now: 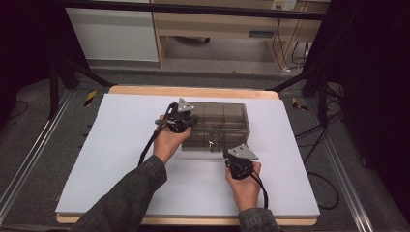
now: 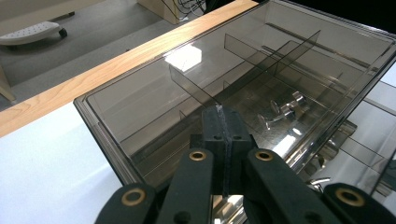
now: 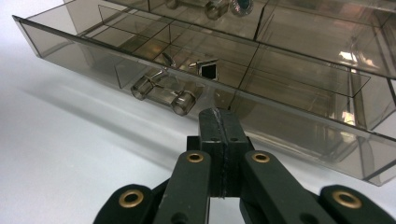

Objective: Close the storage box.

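A smoky clear plastic drawer box stands on the white sheet, with thin dividers inside. My left gripper rests over the box's left top edge, jaws shut with nothing between them; in the left gripper view its tips sit just above the clear lid. Small metal parts lie in a compartment below. The lower drawer stands pulled out a little, with a clear handle on its front. My right gripper is shut and empty, just in front of that drawer, right of the handle.
The white sheet covers most of the wooden table. Black cables trail from both grippers. Dark stands and floor cables flank the table, and a wooden cabinet stands behind it.
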The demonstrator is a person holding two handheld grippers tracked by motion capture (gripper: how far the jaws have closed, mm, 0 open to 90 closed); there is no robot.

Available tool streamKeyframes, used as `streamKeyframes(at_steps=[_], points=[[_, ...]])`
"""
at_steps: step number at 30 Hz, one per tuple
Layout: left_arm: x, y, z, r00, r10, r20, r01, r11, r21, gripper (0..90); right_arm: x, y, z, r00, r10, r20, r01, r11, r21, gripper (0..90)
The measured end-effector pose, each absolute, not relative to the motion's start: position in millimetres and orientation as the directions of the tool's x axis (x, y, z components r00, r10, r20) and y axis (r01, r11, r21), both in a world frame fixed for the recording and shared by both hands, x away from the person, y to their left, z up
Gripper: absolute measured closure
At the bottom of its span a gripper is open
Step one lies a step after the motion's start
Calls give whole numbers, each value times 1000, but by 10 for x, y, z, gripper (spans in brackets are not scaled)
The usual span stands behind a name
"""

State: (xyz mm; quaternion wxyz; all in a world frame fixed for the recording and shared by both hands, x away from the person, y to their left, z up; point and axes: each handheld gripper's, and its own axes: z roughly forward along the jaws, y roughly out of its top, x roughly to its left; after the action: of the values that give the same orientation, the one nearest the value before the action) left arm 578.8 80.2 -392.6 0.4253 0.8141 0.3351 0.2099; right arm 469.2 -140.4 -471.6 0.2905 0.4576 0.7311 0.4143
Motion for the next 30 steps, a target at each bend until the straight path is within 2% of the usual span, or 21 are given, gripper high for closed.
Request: streamKeyframes(at_steps=[30], points=[[5797, 759, -3927, 689, 723, 53, 366, -410, 835, 900, 5030, -1390, -4702, -393, 917, -59, 429, 240, 871, 900]])
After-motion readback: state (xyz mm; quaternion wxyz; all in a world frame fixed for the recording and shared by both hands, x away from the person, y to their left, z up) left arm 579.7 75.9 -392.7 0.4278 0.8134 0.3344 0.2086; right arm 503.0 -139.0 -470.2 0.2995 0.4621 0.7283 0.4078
